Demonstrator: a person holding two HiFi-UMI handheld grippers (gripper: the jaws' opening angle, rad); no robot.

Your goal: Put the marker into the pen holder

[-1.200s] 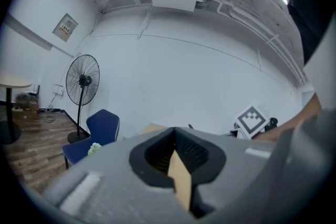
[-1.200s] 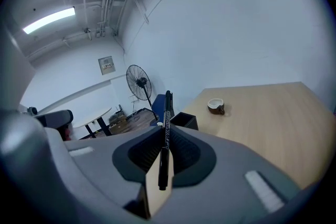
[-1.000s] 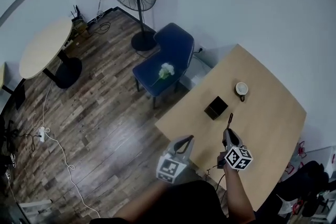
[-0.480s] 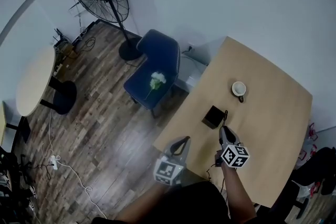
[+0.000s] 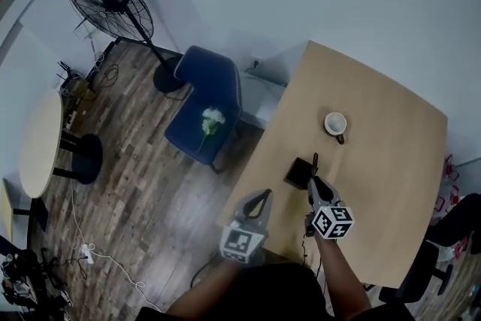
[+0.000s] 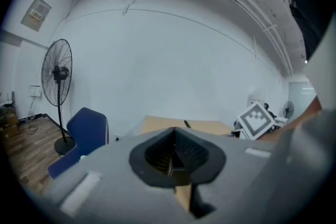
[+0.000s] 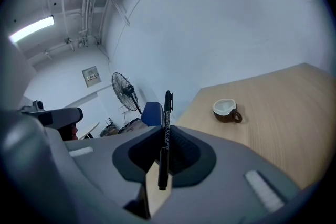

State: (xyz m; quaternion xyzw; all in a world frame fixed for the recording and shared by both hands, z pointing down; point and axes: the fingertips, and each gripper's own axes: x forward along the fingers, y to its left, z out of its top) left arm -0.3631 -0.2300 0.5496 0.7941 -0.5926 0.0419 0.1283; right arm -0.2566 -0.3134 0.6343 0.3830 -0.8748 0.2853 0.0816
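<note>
On the wooden table [image 5: 376,162] stands a small black pen holder [image 5: 298,173], near the left edge. My right gripper [image 5: 313,186] is shut on a black marker [image 7: 165,123], which sticks up and forward between its jaws. In the head view the marker [image 5: 314,161] has its tip just beside the holder's right edge. From the right gripper view the holder is hidden below the gripper body. My left gripper [image 5: 261,199] hovers at the table's near left corner, jaws together with nothing between them. The left gripper view shows the table edge [image 6: 157,124] ahead.
A white-and-brown cup [image 5: 335,124] sits further back on the table. Left of the table stands a blue chair [image 5: 204,113] with a white flower on it. A standing fan [image 5: 111,0], a round table [image 5: 37,143] and floor cables [image 5: 90,252] lie beyond.
The right gripper has carried the marker forward, from in front of the pen holder to beside its right edge. The head camera has swung, shifting the whole scene. The left gripper has stayed put.
</note>
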